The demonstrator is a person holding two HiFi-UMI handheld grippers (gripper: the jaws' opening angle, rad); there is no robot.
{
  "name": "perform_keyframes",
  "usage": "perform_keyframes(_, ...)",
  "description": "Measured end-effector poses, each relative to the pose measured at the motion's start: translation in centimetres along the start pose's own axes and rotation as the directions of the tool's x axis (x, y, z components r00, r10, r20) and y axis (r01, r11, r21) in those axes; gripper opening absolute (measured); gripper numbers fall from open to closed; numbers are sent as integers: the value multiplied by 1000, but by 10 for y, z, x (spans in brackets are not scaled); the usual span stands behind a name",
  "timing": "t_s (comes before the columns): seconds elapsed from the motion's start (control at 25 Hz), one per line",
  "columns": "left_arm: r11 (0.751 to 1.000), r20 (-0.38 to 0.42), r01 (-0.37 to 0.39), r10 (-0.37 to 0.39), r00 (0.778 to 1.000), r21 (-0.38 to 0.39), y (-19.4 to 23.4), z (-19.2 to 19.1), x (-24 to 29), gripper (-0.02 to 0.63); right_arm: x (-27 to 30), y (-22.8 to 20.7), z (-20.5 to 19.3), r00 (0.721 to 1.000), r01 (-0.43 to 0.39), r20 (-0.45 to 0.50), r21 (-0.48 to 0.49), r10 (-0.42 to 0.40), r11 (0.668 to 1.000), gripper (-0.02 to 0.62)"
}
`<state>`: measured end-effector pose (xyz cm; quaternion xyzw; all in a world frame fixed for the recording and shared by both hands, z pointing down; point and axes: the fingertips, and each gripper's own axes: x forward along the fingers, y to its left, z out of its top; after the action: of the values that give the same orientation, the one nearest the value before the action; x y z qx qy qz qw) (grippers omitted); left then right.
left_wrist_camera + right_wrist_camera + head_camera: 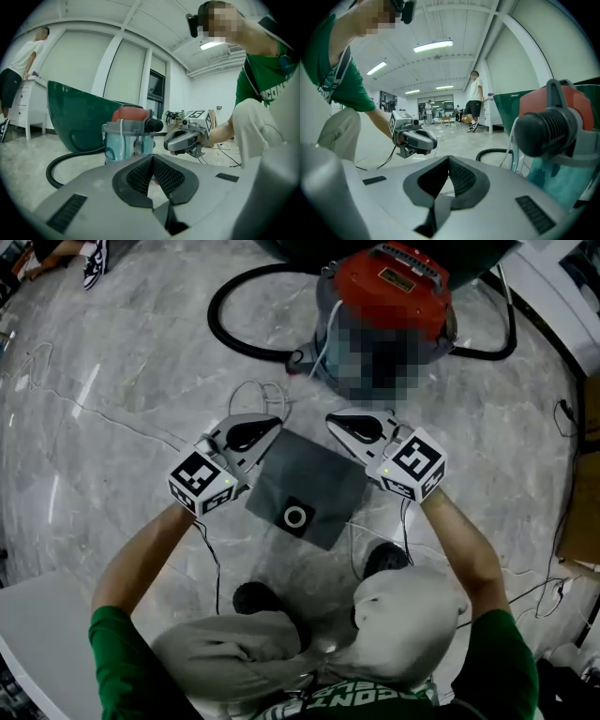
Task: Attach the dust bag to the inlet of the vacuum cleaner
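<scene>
Floor: grey marbled stone, glossy. Walls white. Tall pale window panels. Ceiling white, strip lights on. White cabinet by wall. Large dark-green tub.

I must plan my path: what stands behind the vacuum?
A big green tub stands behind the vacuum, and a black hose curves over the floor beside it. The vacuum covers part of the tub and the floor between them.

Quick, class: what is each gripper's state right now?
Left gripper: shut on one edge of the dust bag.
Right gripper: shut on the dust bag's opposite edge.
</scene>
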<state>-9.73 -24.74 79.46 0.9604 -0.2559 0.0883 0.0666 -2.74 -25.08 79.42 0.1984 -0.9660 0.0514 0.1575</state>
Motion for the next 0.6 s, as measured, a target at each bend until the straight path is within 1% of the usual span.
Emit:
perform_keyframes(0.12, 1000, 4, -9, 9, 1000, -6, -1, -18, 4, 3, 3, 5, -20, 1000, 2, 5, -15, -2, 1000, 9)
perform_keyframes(0.24, 1000, -15, 4, -4, 1000, -19, -11, -32, 9, 4, 2, 14, -34, 1000, 13, -6, -1, -13, 1000, 9)
perform_keyframes(0.4, 999, -14, 14, -15, 1000, -31, -19, -46, 10, 3, 9, 22, -44, 1000, 21, -8, 15, -21, 1000, 9)
perform_keyframes(0.6, 997, -70, 39, -43, 997, -62, -39, -81, -2, 3, 16, 49, -71, 999, 2, -48, 34, 0, 999, 9)
